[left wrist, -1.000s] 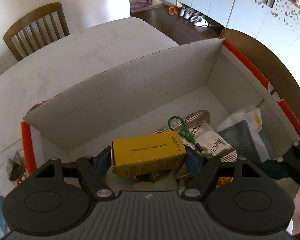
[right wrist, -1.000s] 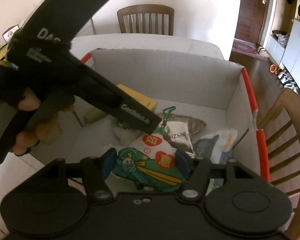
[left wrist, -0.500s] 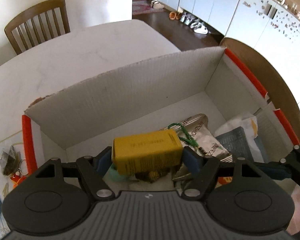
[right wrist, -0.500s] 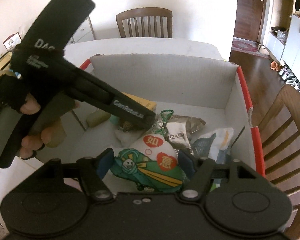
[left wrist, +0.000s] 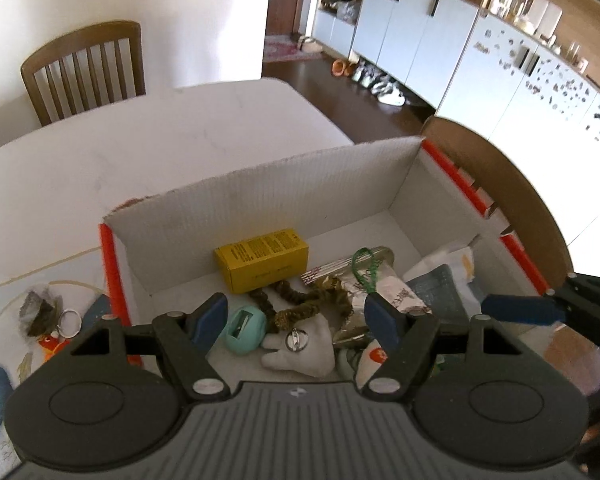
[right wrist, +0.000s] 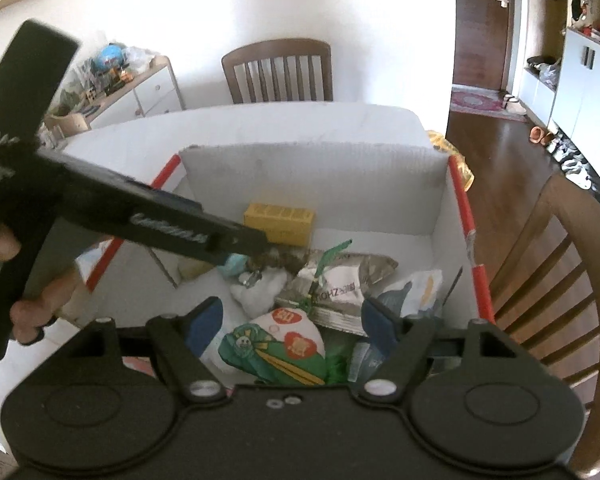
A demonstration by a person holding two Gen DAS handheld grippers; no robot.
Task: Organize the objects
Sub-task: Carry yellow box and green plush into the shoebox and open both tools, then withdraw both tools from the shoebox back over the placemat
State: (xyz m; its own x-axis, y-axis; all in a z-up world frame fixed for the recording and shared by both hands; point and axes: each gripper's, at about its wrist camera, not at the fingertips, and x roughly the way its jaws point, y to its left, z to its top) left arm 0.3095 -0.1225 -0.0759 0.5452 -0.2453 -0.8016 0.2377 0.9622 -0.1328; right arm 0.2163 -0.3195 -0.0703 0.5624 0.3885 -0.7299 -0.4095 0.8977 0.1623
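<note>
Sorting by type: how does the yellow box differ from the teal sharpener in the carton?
The yellow box is rectangular with printed text; the teal sharpener is rounded with a blade slot. The yellow box is larger. It lies by the carton's far wall, the teal sharpener nearer the left gripper. Both rest on the carton floor, ungripped.

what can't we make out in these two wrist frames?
- Print on the yellow box: too small in both views.
- Left side of the cardboard box floor, right wrist view: hidden behind the left claw arm.
- Items left of the box on the table, left wrist view: cut by the claw body.
- Green pouch lower edge: hidden by the right claw.
</note>
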